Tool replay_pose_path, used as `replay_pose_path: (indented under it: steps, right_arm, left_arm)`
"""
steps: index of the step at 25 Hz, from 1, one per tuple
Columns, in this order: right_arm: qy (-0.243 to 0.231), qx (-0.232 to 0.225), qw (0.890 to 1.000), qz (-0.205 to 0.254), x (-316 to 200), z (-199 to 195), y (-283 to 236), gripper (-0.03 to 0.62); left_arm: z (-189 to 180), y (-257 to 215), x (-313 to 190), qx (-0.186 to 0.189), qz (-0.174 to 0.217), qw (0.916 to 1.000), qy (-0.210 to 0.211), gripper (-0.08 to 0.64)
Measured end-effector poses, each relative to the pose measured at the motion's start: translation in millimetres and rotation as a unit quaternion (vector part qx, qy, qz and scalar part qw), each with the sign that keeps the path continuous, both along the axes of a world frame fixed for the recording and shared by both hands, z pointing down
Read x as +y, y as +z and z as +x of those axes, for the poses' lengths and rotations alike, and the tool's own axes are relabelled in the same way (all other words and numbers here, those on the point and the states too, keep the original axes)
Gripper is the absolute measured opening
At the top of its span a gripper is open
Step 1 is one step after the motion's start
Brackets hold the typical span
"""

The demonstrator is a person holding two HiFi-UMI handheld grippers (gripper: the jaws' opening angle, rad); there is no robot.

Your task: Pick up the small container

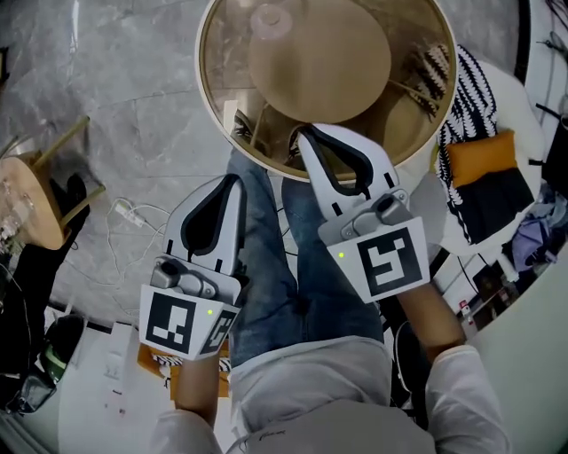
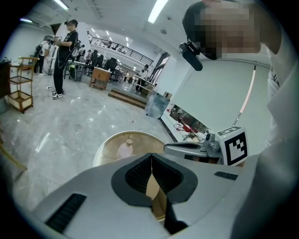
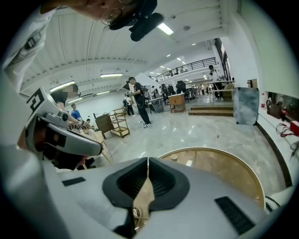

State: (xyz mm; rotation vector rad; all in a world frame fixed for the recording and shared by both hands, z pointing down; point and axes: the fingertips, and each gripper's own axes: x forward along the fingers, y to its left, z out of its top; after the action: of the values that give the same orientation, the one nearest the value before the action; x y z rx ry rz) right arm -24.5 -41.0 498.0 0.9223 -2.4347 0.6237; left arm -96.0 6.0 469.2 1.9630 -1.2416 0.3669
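Both claws are pressed closed with nothing held. The right claw point(image 1: 306, 135) overlaps the near white rim of the round tabletop point(image 1: 201, 89); the left claw point(image 1: 234, 184) sits short of it, over a jeans leg point(image 1: 266, 266). The small container point(image 1: 270, 18) stands on it, well beyond both claws. Open marble floor point(image 1: 133, 80) lies left; piled clothes point(image 1: 479, 160) crowd the right.

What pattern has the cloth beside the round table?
Black and white stripes on the cloth; head view.

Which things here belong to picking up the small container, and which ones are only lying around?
For the job:
- small container on the round table
- left gripper and right gripper, both shut and empty

Lying about:
- wooden stool
- white cable
- striped cloth
- orange fabric
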Motion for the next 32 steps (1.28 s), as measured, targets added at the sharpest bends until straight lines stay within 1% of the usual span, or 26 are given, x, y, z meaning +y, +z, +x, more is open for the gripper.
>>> replay_pose_path:
  steps: [3, 7, 12, 18, 26, 32]
  right_arm:
    - [-0.004, 0.004, 1.000, -0.003, -5.0, -3.4, 13.7, 0.018]
    - [0.006, -0.001, 1.000, 0.008, -18.8, -7.1, 22.0, 0.018]
    - [0.007, 0.009, 1.000, 0.017, -35.1, -11.9, 37.5, 0.018]
    - [0.028, 0.026, 0.999, 0.016, -50.0, -9.5, 59.6, 0.020]
    - [0.039, 0.048, 0.998, 0.006, -66.4, -8.6, 89.8, 0.026]
    - [0.039, 0.052, 0.998, 0.004, -79.7, -21.9, 107.1, 0.044]
  left_arm:
    - [-3.2, 8.2, -3.8, 0.000, -0.001, 1.0000, -0.005, 0.018]
    - [-3.0, 16.7, -6.5, 0.005, -0.004, 1.0000, -0.007, 0.018]
    - [-2.0, 23.4, -11.5, 0.011, -0.007, 0.9999, -0.006, 0.018]
    - [-6.4, 31.3, -16.8, 0.020, -0.014, 0.9997, -0.005, 0.018]
    - [-12.1, 41.5, -27.3, 0.021, -0.024, 0.9995, 0.007, 0.018]
    - [-19.7, 47.0, -39.8, 0.025, -0.024, 0.9994, 0.003, 0.018]
